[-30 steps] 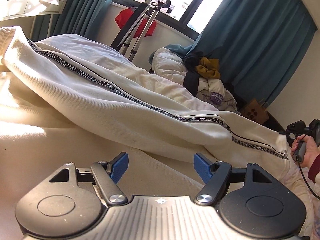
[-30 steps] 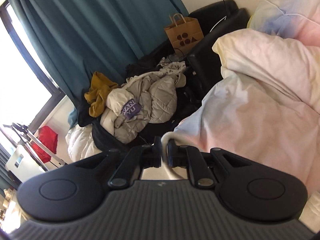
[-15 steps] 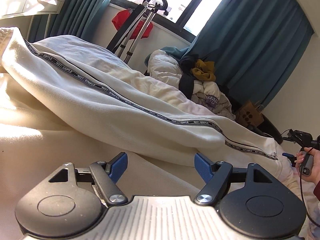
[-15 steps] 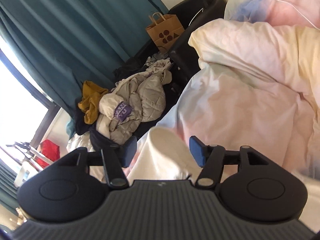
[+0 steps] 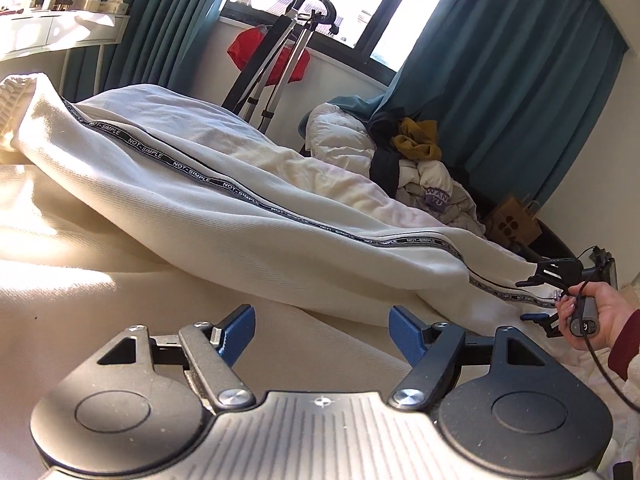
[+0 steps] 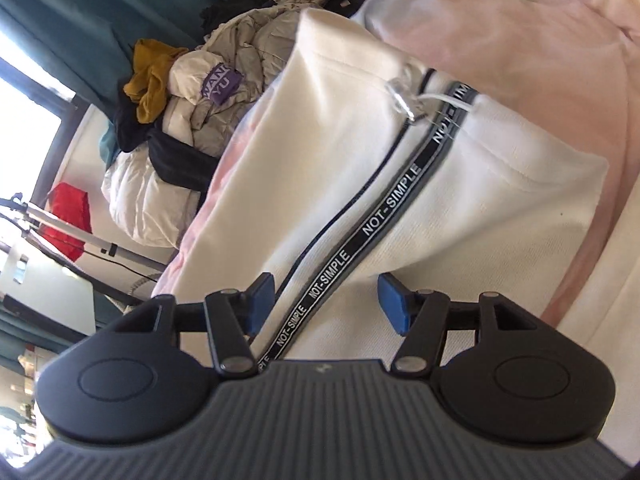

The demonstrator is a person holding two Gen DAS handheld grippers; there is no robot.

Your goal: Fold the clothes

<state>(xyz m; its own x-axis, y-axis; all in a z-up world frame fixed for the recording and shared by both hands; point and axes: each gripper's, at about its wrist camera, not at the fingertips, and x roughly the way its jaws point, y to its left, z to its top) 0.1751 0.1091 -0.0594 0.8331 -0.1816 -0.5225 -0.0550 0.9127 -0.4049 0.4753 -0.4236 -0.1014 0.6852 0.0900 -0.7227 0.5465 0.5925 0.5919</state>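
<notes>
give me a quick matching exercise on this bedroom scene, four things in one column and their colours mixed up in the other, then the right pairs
Things:
1. curtain
2. trousers with the lettered stripe
3. crumpled garment on top of the clothes heap
4. cloth hanging behind the tripod

Colours:
A. red
B. cream white
C. teal
D. mustard yellow

Pairs: 1-C, 2-B, 3-D, 4-A

Cream trousers (image 6: 460, 200), apparently black-striped
</notes>
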